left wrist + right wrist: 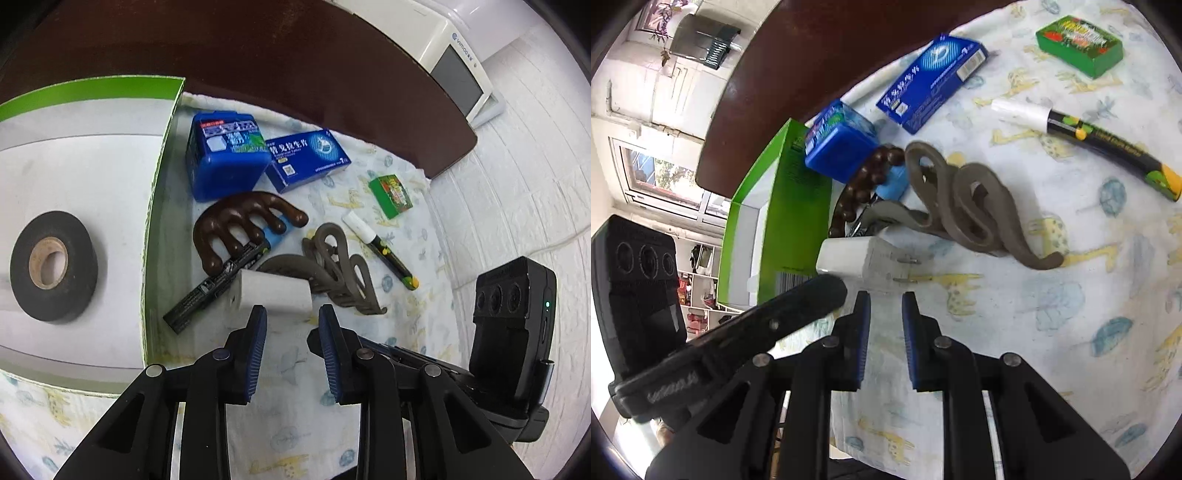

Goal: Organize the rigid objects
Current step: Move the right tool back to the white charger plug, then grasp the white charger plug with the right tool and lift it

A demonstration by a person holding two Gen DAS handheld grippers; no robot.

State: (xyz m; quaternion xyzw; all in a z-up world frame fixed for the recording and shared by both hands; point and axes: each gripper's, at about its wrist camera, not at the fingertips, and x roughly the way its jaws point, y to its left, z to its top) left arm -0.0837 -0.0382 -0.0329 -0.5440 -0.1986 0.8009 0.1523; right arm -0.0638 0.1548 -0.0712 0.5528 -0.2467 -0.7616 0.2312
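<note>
A white charger plug [271, 293] lies on the patterned cloth just beyond my open left gripper [292, 317]; it also shows in the right wrist view [857, 258], prongs pointing right. My right gripper [885, 302] is open and empty, just short of the plug. Behind the plug lie a brown wooden massager [240, 225], a black marker [218, 284], a grey claw hair clip [340, 266], a blue plastic case [225, 155], a blue medicine box [306, 158], a white-capped marker [380, 247] and a green block [391, 195]. A green-and-white box [92, 184] at left holds a black tape roll [53, 266].
A dark brown table edge [295, 74] runs behind the cloth. A white appliance [454, 66] stands at the far right. The box's green wall [798, 206] rises left of the plug. The other gripper's body [513, 332] sits at right.
</note>
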